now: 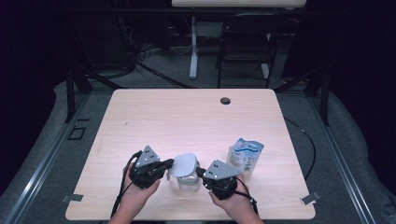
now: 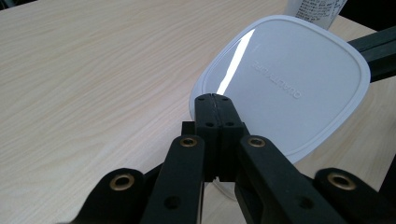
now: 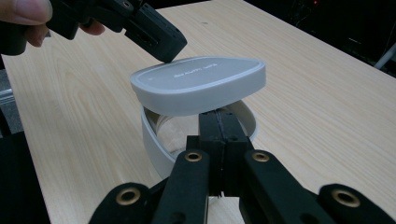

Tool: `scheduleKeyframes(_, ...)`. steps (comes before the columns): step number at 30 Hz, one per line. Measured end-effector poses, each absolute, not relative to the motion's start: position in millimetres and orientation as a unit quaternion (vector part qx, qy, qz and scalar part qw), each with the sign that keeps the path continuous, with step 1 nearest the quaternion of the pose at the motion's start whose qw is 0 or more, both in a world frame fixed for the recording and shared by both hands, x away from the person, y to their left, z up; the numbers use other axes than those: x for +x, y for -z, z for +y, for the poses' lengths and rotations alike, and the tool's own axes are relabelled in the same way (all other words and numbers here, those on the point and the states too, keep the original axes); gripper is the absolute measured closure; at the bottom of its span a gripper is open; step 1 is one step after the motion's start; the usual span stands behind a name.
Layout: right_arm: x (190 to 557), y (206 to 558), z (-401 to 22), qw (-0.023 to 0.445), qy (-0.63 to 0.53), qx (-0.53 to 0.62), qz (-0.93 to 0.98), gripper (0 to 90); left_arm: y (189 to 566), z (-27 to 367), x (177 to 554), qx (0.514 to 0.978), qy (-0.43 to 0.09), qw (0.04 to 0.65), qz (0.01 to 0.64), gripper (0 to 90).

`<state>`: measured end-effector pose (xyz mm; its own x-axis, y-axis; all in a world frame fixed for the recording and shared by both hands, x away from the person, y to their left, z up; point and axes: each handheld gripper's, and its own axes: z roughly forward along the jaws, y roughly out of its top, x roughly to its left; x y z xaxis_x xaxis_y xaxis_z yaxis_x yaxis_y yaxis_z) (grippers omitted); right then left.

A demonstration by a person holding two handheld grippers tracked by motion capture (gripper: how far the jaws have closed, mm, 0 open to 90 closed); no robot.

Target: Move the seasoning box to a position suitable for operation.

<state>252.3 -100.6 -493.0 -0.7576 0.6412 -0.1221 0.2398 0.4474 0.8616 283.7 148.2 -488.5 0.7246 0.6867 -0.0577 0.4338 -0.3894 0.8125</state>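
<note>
**jarfan:** Left gripper (image 1: 169, 164) has its jaws pinched tight on the near edge of the white lid (image 1: 183, 165), and the lid sits tilted over the clear container (image 1: 189, 183) instead of flat on it. Why hold it by the rim like that?

**benchguy:** My guess is that a rim grip lets the lid hinge. In the right gripper view the lid (image 3: 201, 84) is lifted on one side, with a gap over the container's white rim (image 3: 152, 140), so it looks half off, or half on. Can't tell which.

**jarfan:** And the right gripper (image 1: 201, 172)?

**benchguy:** Jaws closed too, pressed together at the container's rim on the side opposite the left one. Looks like it's pinching the wall to steady the container while the lid moves, but I can't quite see what's between the tips.

**jarfan:** The pouch (image 1: 245, 156)?

**benchguy:** Standing on the table (image 1: 187, 116) just right of the container, apart from it. Probably refill stuff waiting for the lid to be clear.
</note>
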Motion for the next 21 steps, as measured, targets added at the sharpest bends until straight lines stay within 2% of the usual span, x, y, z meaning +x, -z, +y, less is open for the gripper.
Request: scheduleKeyframes(21, 254, 482, -93, 0.228, -0.457, 0.259, 0.82, 90.0, 493, 153, 283, 0.819, -0.145, 0.432, 0.348, 90.0)
